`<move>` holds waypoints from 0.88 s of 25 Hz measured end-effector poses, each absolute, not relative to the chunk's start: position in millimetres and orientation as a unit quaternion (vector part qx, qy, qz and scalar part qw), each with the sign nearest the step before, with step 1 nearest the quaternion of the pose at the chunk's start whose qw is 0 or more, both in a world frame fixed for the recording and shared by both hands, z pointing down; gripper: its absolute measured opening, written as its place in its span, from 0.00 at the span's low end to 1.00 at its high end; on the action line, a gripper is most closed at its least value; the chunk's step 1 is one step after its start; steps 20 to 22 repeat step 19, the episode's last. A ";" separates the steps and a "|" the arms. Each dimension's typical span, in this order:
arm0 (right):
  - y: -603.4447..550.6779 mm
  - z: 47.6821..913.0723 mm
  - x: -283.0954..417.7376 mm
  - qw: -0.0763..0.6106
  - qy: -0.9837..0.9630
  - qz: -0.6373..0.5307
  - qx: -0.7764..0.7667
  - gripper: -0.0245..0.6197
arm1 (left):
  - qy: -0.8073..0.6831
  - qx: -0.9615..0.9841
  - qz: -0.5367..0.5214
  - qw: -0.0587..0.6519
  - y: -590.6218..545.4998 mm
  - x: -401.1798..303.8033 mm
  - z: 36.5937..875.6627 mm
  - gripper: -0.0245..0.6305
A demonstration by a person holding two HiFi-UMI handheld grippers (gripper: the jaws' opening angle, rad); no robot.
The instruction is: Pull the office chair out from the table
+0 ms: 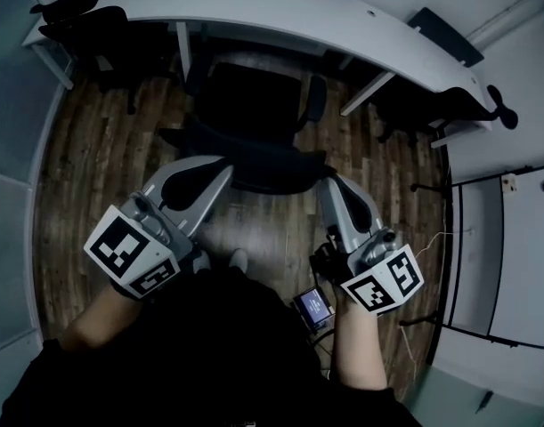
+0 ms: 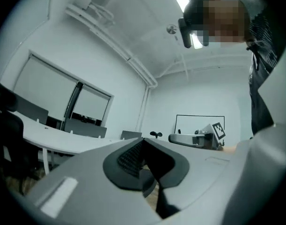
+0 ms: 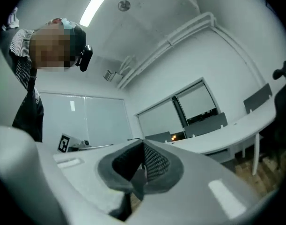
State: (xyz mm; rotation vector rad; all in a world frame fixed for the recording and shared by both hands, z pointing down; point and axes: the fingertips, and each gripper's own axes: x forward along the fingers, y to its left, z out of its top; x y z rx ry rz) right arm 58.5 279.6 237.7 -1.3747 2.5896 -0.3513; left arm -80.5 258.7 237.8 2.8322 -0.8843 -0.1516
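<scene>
Well, in the head view we count one office chair (image 1: pixel 254 105) at the far side, its seat under the one table (image 1: pixel 280 12) and its back near us; a left chair (image 1: pixel 85 25) and a right chair (image 1: pixel 458 105) make three. Our two tools, the left gripper (image 1: pixel 220 172) and the right gripper (image 1: pixel 328 189), reach its back; we cannot tell if they touch.

In the left gripper view, the jaws are clenched on nothing.

In the right gripper view, it is the same; a pull now could slip off, because nothing is grabbed.

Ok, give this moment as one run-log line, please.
left gripper shut; right gripper shut; both by office chair backrest; chair close to table; not pulled out
</scene>
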 end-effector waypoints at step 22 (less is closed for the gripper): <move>283.1 252.4 14.3 0.015 0.888 -0.092 -0.450 0.04 | -0.278 0.955 -0.001 0.106 275.2 -72.8 263.9 0.04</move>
